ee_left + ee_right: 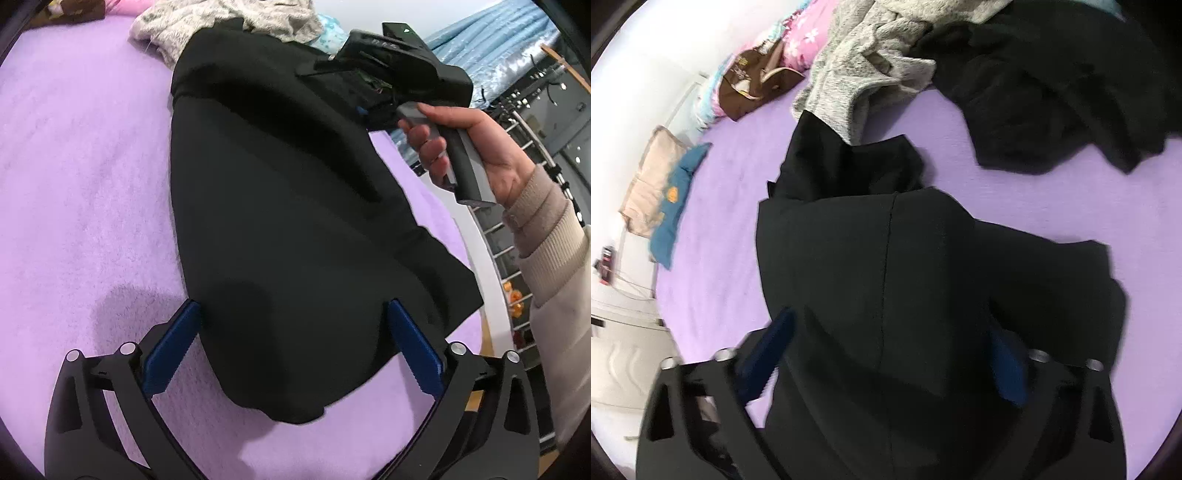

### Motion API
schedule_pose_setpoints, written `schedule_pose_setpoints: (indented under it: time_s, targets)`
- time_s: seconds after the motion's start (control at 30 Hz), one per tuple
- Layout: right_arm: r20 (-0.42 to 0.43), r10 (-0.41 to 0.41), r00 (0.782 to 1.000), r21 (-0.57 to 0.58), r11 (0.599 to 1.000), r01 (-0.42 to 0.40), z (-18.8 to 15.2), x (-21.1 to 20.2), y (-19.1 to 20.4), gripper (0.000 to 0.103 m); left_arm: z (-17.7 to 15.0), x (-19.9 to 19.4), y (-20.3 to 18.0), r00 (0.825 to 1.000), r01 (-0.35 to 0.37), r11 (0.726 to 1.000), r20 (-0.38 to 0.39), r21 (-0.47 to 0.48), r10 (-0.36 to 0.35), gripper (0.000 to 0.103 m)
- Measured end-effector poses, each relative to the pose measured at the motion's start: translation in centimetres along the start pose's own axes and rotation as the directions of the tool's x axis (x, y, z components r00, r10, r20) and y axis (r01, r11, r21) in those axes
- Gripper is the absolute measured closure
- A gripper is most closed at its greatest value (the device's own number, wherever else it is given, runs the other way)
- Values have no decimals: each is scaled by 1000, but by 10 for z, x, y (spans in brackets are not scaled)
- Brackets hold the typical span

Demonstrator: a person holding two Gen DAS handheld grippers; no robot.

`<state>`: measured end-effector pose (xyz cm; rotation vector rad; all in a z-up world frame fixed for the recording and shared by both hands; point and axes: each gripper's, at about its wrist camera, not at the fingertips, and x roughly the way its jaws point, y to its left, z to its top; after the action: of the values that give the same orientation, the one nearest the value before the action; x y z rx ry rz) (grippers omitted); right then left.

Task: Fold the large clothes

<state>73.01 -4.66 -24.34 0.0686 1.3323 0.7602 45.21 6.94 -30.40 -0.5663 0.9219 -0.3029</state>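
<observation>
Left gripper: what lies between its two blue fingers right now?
The black garment, its rounded folded end lying on the purple bedspread; the left gripper stands open. Left wrist view.

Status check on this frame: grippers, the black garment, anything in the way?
Left gripper open over black garment, no grip. Right gripper open, garment between jaws. Garment partly folded on purple bed. Grey fleece touches its far end.

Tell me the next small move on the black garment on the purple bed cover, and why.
Probably close the left gripper on the near rounded end of the black garment. Its blue jaws stand wide open on either side of that end, gripping nothing, while the garment lies only partly folded on the purple fleece bed cover.
</observation>
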Motion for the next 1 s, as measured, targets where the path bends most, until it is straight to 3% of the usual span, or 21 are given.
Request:
schedule_pose_setpoints:
  time_s: [0.03, 0.1, 0.23, 0.43, 0.63, 0.77, 0.93, 1.0]
  targets:
    - [4, 26, 1000, 20, 999, -26, 1, 0, -3, 65, -1, 0, 1, 1000, 5, 1000, 3, -10, -5, 5]
    - [34, 62, 998, 39, 997, -63, 3, -4, -6, 83, -4, 2, 1, 1000, 3, 1000, 2, -18, -3, 5]
    - [112, 137, 984, 61, 988, -145, 6, -28, -9, 98, -10, 4, 0, 1000, 2, 1000, -5, -29, -2, 5]
    - [200, 226, 953, 37, 971, -238, 3, -82, -17, 99, -12, 6, -8, 1000, -6, 1000, -5, -6, 6, 5]
    - [266, 197, 944, 103, 968, -231, -6, -108, -64, 99, -18, 10, -34, 999, -32, 995, 1, 95, 32, 5]
    - [311, 196, 930, 219, 938, -271, -17, -97, -118, 100, -25, 16, -48, 1000, -21, 990, -12, 137, 23, 5]
    - [272, 155, 950, 331, 912, -243, -34, -44, -169, 99, -32, 27, -55, 998, -49, 983, -21, 176, 53, 6]
    - [284, 161, 945, 358, 896, -261, -41, -29, -181, 99, -31, 25, -52, 998, -58, 981, -26, 184, 64, 6]
